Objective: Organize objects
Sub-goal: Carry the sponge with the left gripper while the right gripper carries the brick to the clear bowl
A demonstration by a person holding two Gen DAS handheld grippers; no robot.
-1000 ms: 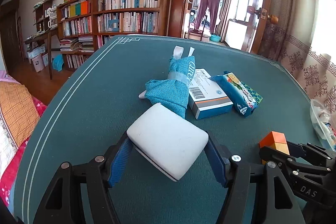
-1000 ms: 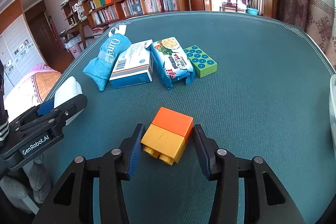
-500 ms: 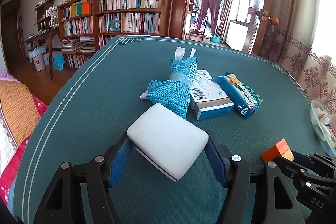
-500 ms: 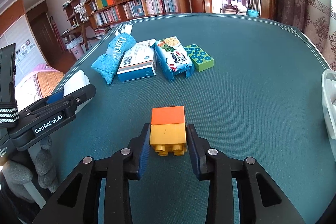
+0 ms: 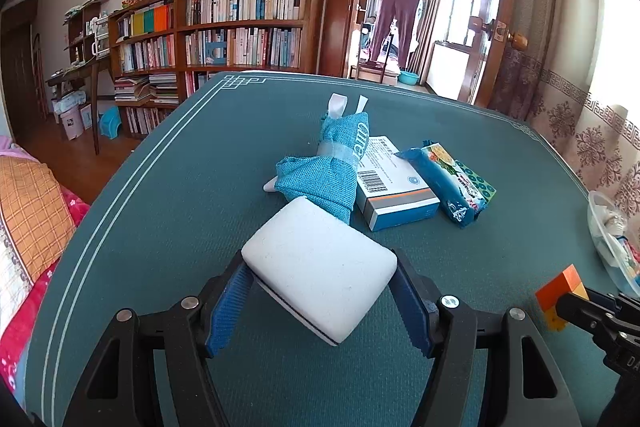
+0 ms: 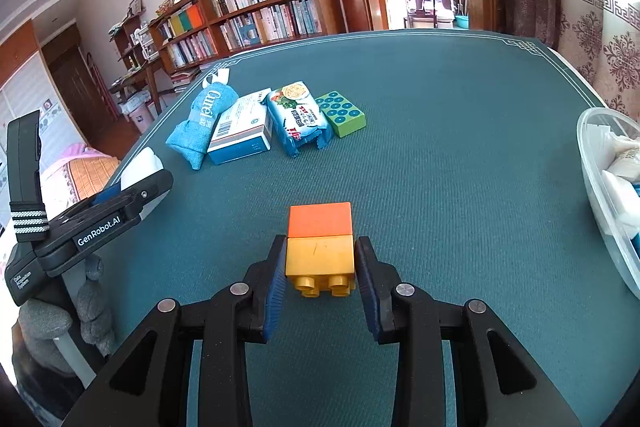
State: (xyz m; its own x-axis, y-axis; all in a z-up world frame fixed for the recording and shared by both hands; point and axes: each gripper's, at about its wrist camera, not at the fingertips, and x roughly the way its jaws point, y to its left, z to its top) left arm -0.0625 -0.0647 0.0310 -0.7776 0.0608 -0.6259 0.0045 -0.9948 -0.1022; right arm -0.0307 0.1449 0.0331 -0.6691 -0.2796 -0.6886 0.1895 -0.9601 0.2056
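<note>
The right hand-held gripper (image 6: 321, 269) is clamped on the yellow half of a yellow-and-orange block (image 6: 320, 241), its jaws having just closed onto it; the orange half sticks out in front, unsupported. The left hand-held gripper (image 5: 320, 301) is clamped on a white sponge (image 5: 320, 267), held low over the green tabletop (image 6: 460, 155). Further back lies a row, each piece touching the next: blue cloth (image 6: 202, 125), box (image 6: 242, 131), snack packet (image 6: 298, 119), green block (image 6: 340, 113). A clear tub (image 6: 600, 171) sits at the right edge.

The block is pinched only across its yellow part, so a quick swing could tip it or, I judge, pop the orange piece loose. The sponge is soft and gripped near one end; it may sag or twist out. The two grippers are near each other, so crossing paths risks a knock.
</note>
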